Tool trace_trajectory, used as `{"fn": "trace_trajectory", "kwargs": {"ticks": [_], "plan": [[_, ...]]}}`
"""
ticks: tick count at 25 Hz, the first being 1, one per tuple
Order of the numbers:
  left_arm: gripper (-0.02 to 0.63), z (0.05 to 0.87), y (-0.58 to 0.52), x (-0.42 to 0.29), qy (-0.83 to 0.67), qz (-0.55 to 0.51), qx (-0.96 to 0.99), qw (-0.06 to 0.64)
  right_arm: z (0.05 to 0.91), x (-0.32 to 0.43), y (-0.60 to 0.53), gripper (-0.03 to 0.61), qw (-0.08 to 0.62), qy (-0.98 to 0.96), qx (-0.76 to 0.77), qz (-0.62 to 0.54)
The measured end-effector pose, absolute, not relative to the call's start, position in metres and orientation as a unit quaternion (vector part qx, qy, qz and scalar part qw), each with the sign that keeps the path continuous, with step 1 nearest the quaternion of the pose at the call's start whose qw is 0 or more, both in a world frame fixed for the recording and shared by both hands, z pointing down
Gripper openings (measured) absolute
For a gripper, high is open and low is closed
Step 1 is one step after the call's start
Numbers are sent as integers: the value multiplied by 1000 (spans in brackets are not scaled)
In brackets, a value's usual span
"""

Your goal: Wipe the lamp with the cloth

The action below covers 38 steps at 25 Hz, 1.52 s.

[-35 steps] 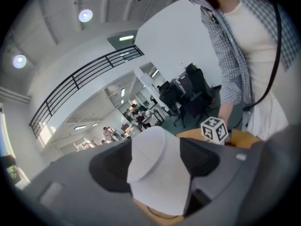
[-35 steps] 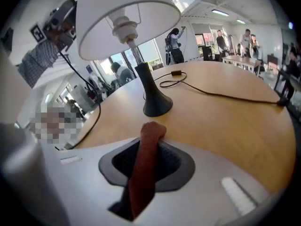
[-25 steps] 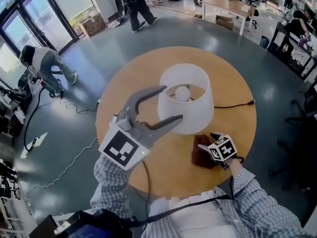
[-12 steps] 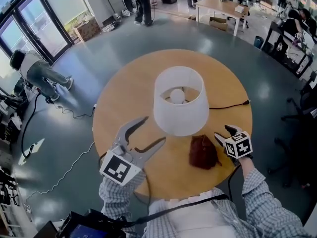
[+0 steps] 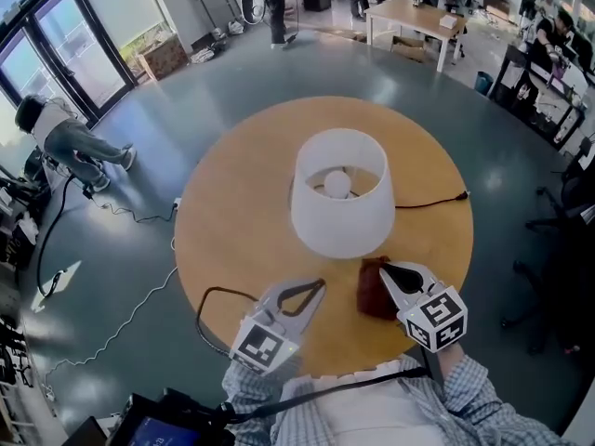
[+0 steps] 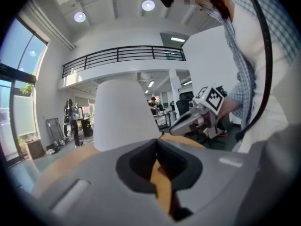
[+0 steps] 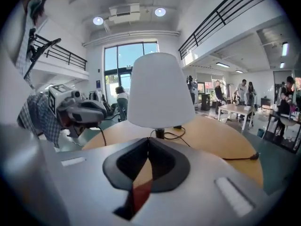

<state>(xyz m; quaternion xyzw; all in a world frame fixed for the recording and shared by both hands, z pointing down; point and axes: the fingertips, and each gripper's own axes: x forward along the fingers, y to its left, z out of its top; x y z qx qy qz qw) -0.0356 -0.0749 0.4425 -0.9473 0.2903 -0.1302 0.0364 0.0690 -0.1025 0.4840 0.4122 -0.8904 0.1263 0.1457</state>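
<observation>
Cloth (image 5: 374, 288) lies low centre on the worktop (image 5: 232, 212) beside the lamp (image 5: 340, 191); left gripper (image 5: 311, 291) and right gripper (image 5: 386, 269) have just clenched empty (nothing between), so I'd reopen the right, lower squarely, pinch a fold.

Cloth (image 5: 370, 297), seemingly half behind right gripper (image 5: 386, 270)

I see my left tongs (image 5: 319, 284) low over the round wooden bench (image 5: 237, 212) and my right tongs (image 5: 385, 268) over the crumpled dark red cloth (image 5: 371, 294). Both have just closed, empty. The white-shaded lamp (image 5: 340, 198) stands just beyond the cloth.
</observation>
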Motion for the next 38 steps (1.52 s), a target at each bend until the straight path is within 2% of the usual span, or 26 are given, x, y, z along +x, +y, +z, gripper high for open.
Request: {"fn": "trace_trajectory", "kwargs": {"ticks": [5, 14, 38], "plan": [[5, 473, -57, -20, 264, -142, -954, -4, 488, 51, -92, 5, 137, -901, 388, 139], [5, 508, -41, -11, 231, -178, -956, -28, 509, 46, -79, 5, 156, -900, 373, 165], [5, 497, -36, -1, 226, -165, -960, -17, 514, 35, -71, 5, 178, -907, 344, 166]]}}
